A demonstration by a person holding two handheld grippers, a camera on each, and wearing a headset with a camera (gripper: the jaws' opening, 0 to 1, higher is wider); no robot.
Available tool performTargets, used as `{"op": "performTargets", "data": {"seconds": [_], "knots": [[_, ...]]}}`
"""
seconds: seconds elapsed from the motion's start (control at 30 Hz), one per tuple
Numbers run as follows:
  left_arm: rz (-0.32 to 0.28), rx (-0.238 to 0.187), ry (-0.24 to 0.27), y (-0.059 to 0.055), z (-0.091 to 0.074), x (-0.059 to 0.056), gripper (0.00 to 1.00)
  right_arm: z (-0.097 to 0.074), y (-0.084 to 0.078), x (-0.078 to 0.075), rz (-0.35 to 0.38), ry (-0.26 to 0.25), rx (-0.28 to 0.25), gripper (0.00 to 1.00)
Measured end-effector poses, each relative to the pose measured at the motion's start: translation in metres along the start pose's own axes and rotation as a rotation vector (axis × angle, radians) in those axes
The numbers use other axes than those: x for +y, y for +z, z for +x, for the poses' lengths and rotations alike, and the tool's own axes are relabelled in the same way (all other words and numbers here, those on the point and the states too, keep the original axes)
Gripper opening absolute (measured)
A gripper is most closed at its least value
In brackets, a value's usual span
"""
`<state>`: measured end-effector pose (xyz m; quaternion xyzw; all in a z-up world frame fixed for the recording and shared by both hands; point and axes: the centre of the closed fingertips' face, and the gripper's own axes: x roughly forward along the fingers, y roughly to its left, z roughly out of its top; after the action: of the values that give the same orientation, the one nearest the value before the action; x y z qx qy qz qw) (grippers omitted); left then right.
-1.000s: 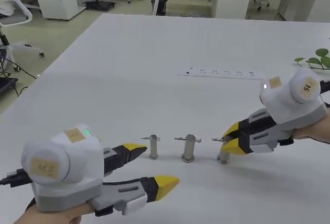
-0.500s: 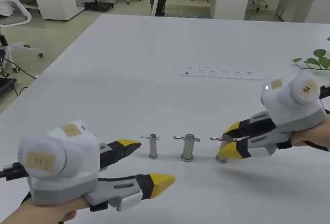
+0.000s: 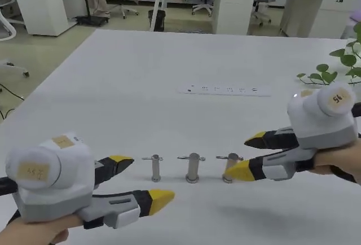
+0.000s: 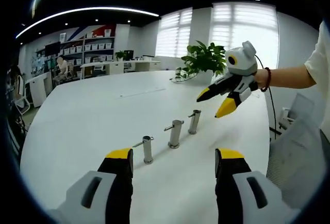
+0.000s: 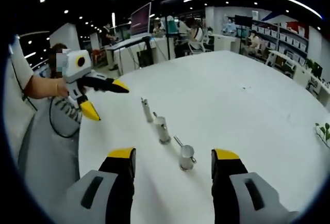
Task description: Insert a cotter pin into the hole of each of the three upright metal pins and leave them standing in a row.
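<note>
The three short silver steel pins [image 3: 193, 169] stand upright in a row on the white desk [image 3: 169, 75], between the two tongs. Each has a thin wire cotter pin [image 3: 183, 158] lying level through its top, along the row. A white power strip [image 3: 223, 90] lies well behind them. We hold the left tongs [image 3: 144, 178] released, left of the row. The right tongs [image 3: 243, 156] are released too; a second ago they were pinched at the rightmost cotter pin, now they are free of it.

three metal pins [image 3: 155, 169] [image 3: 193, 167] [image 3: 231, 166], three cotter pins [image 3: 148, 158] [image 3: 183, 158] [image 3: 221, 158], one through each; two grippers [image 3: 141, 177] [image 3: 243, 156]; one power strip [image 3: 224, 90]; one plant [image 3: 333, 67].
</note>
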<state>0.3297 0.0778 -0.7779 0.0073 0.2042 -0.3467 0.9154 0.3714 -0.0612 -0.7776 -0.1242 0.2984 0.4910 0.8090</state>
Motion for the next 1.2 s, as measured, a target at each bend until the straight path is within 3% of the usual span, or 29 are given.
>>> {"op": "performTargets", "data": {"seconds": [0.2,0.33,0.47,0.6,0.7,0.77,1.2], "knots": [[-0.058,-0.02,0.019,0.007,-0.004,0.002,0.68,-0.008,-0.006,0.009,0.035,-0.059,0.014,0.65],[-0.067,-0.009,0.04,0.007,-0.006,0.004,0.71,-0.01,-0.007,0.016,0.031,-0.082,-0.005,0.66],[-0.068,-0.018,0.044,0.012,-0.009,0.001,0.72,-0.012,-0.008,0.024,0.087,-0.112,-0.044,0.67],[-0.046,0.004,0.032,0.011,-0.012,-0.007,0.73,-0.015,-0.005,0.034,0.123,-0.108,-0.102,0.67],[-0.021,0.004,0.037,0.011,-0.016,-0.011,0.76,-0.018,-0.009,0.034,0.122,-0.13,-0.099,0.68],[-0.014,0.006,0.038,0.011,-0.017,-0.013,0.77,-0.021,-0.009,0.033,0.121,-0.153,-0.127,0.69],[-0.012,0.005,0.08,0.012,-0.02,-0.011,0.82,-0.032,-0.023,0.04,0.168,-0.214,-0.136,0.79]]}}
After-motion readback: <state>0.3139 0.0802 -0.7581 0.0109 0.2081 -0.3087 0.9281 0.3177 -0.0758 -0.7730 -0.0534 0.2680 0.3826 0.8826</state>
